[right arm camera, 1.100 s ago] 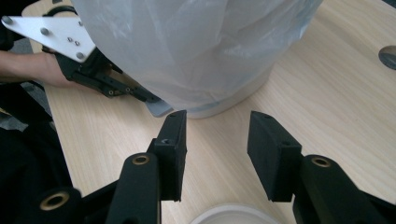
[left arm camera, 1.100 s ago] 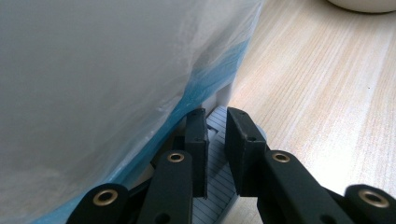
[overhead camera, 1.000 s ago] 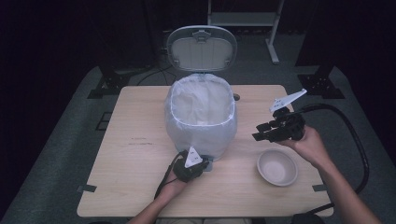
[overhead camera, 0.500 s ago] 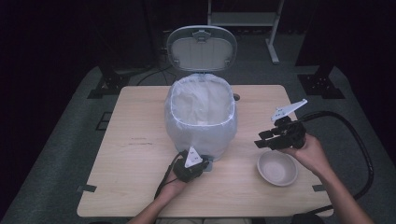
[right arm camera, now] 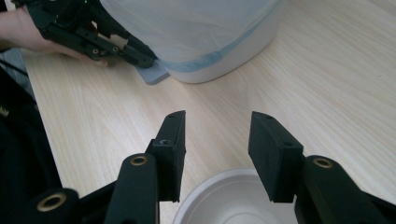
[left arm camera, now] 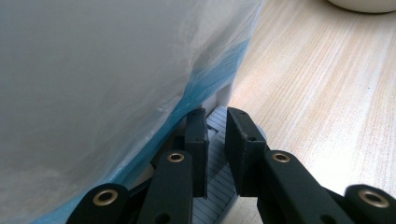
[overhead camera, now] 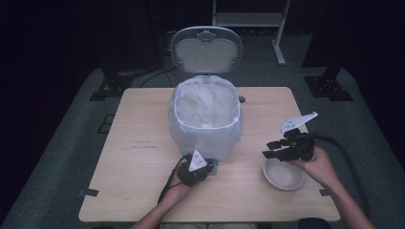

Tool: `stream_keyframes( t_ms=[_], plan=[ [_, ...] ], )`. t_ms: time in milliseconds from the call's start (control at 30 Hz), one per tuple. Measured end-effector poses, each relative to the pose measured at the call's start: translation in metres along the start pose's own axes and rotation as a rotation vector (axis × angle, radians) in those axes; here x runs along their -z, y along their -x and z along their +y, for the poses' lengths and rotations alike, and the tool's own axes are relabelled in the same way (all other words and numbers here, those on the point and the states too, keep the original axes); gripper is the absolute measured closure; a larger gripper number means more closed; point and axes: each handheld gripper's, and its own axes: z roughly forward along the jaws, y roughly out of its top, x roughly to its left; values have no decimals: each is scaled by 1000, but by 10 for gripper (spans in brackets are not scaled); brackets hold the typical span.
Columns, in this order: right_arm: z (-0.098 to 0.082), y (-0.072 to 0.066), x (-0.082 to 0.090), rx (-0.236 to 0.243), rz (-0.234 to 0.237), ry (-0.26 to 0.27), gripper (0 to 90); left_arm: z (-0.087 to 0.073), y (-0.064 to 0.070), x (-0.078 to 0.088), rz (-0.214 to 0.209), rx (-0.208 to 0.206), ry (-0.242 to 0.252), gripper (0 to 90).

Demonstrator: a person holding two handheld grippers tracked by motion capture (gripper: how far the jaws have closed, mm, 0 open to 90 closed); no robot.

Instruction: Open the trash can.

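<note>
The right gripper (overhead camera: 273, 150) has sunk toward the shallow white bowl (overhead camera: 283, 173) on the wooden worktop (overhead camera: 133, 157), fingers apart and empty. The left gripper (left arm camera: 215, 135) presses the white bag-lined bin's (overhead camera: 205, 119) grey pedal (left arm camera: 212, 186), fingers narrow.

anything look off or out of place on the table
Nothing stands out. The bin stands upright with its lid up and liner fitted evenly; the bowl sits upright and unspilled. The left gripper presses the pedal at its base.
</note>
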Motion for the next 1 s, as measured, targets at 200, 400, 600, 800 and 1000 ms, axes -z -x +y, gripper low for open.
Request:
stream_keyframes(
  t_ms=[200, 400, 600, 800, 1000],
  plan=[
    [-26, 1, -5, -23, -13, -30, 551, 0, 0, 0, 2, -2, 0, 791],
    [-39, -1, -8, -27, -13, -33, 541, 0, 0, 0, 4, -7, -2, 791],
    [-51, -5, -10, -32, -4, -24, 540, 0, 0, 0, 4, -6, -3, 790],
    [-62, -6, -13, -44, 16, -20, 531, 0, 0, 0, 4, -7, -2, 791],
    [-72, -5, -16, -65, 42, -13, 531, 0, 0, 0, 4, -6, -2, 790]
  ],
)
